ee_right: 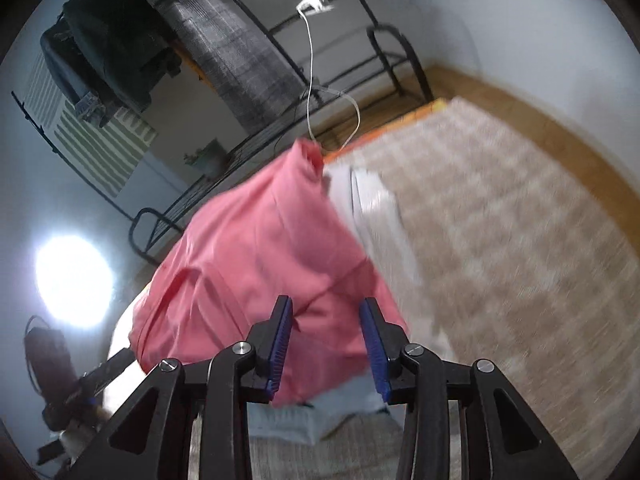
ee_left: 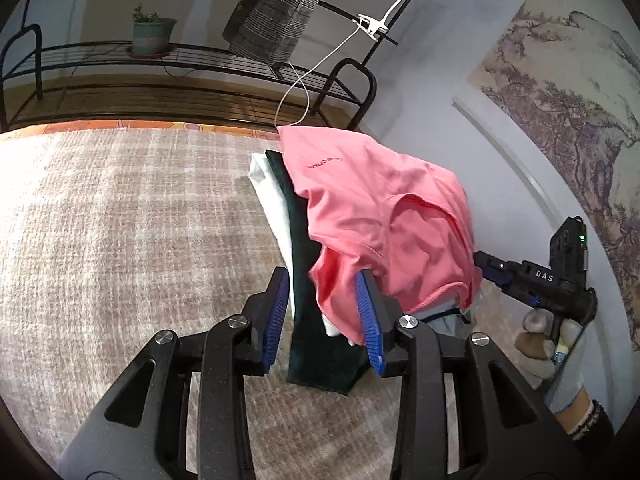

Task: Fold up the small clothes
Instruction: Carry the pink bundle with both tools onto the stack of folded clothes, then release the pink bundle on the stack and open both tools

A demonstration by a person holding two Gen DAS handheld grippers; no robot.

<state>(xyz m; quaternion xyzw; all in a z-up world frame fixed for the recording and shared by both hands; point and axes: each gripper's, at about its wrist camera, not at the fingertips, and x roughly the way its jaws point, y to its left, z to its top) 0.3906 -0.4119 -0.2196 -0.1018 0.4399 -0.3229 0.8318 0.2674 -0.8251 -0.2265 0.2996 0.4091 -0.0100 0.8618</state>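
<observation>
A pink garment (ee_left: 380, 220) lies crumpled on top of a stack of folded clothes: a dark green piece (ee_left: 316, 344) and a white piece (ee_left: 268, 196), on a beige woven cloth (ee_left: 120, 220). My left gripper (ee_left: 324, 316) is open, its jaws either side of the stack's near end, the right pad against the pink fabric. My right gripper (ee_right: 326, 340) is open with the pink garment (ee_right: 260, 248) between its jaws; a light grey folded piece (ee_right: 304, 416) lies beneath. The right gripper's body (ee_left: 536, 280) shows at the far side of the stack.
A black metal rack (ee_left: 160, 64) stands behind the table with a potted plant (ee_left: 152, 32) and a hanging grey plaid cloth (ee_left: 280, 12). A white cord (ee_left: 320, 68) with a clip hangs over the pile. A wall with a landscape painting (ee_left: 568, 100) is on the right.
</observation>
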